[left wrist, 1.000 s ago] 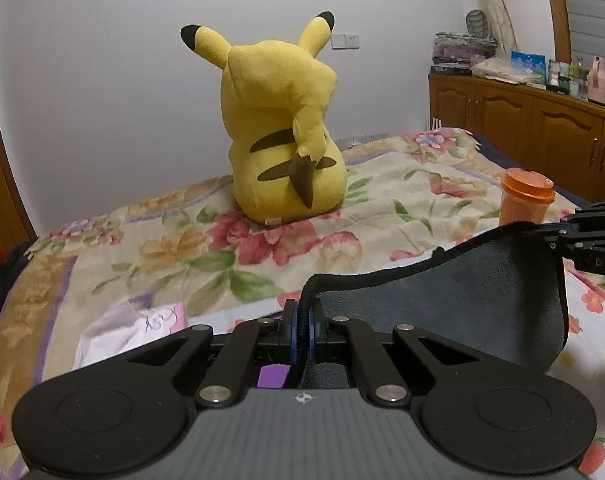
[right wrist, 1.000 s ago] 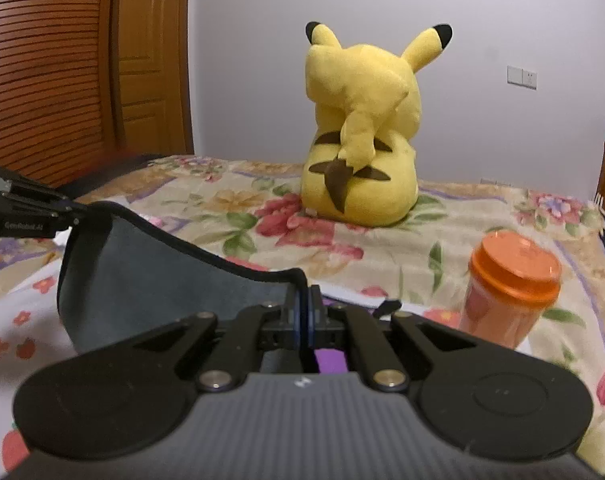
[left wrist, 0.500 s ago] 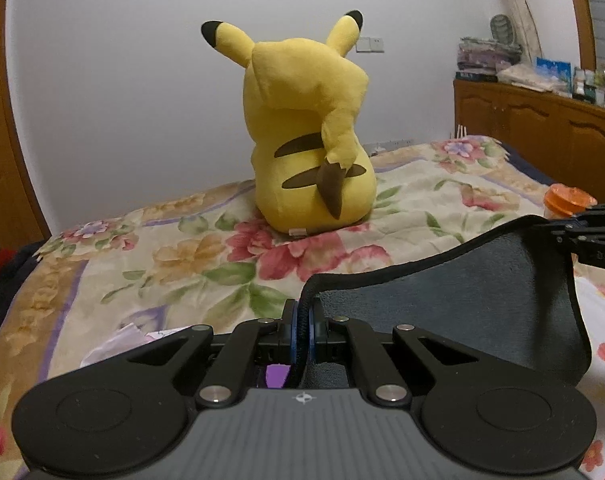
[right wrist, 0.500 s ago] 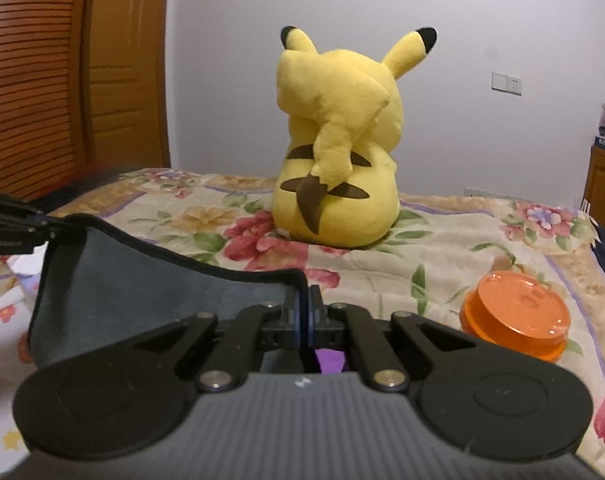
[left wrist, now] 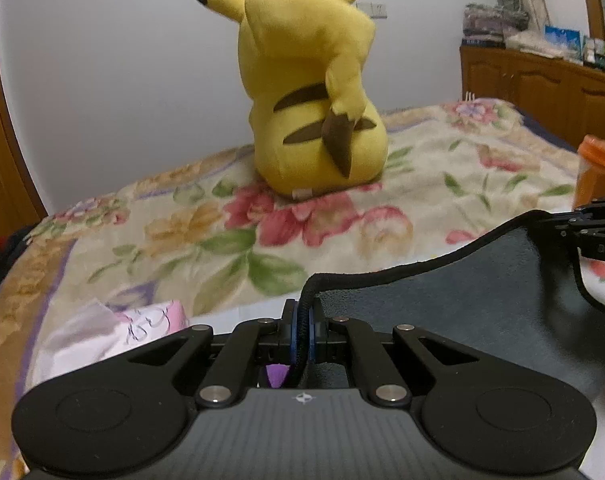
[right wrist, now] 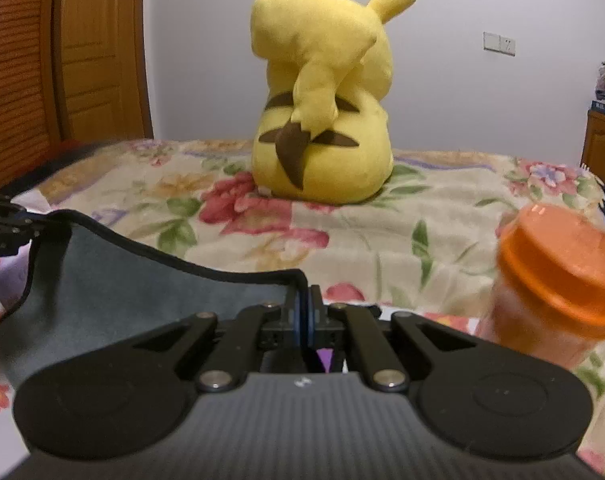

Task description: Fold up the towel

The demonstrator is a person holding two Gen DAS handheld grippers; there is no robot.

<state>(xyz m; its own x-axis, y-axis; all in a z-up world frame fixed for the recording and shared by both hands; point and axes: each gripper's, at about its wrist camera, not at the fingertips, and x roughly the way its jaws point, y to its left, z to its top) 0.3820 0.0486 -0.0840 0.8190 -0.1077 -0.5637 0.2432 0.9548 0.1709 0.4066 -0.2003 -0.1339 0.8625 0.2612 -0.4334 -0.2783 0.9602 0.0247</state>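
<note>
A dark grey towel (left wrist: pixel 462 304) with a black stitched hem hangs stretched between my two grippers above the floral bedspread. My left gripper (left wrist: pixel 301 326) is shut on one corner of it. My right gripper (right wrist: pixel 304 316) is shut on the other corner; the towel (right wrist: pixel 114 280) sags to its left. Each gripper's tip shows at the edge of the other view, the right one (left wrist: pixel 590 232) and the left one (right wrist: pixel 6 224), pinching the hem.
A yellow Pikachu plush (left wrist: pixel 314 92) sits on the bed (left wrist: pixel 182 240) ahead, back turned. An orange-lidded jar (right wrist: pixel 558 276) stands close on the right. A pink-white cloth (left wrist: pixel 114 332) lies at left. Wooden cabinets (left wrist: pixel 542 84) stand far right, a wooden door (right wrist: pixel 62 60) left.
Both grippers have moved forward toward the plush and lower over the bed, carrying the towel. The orange jar now looms closer beside the right gripper.
</note>
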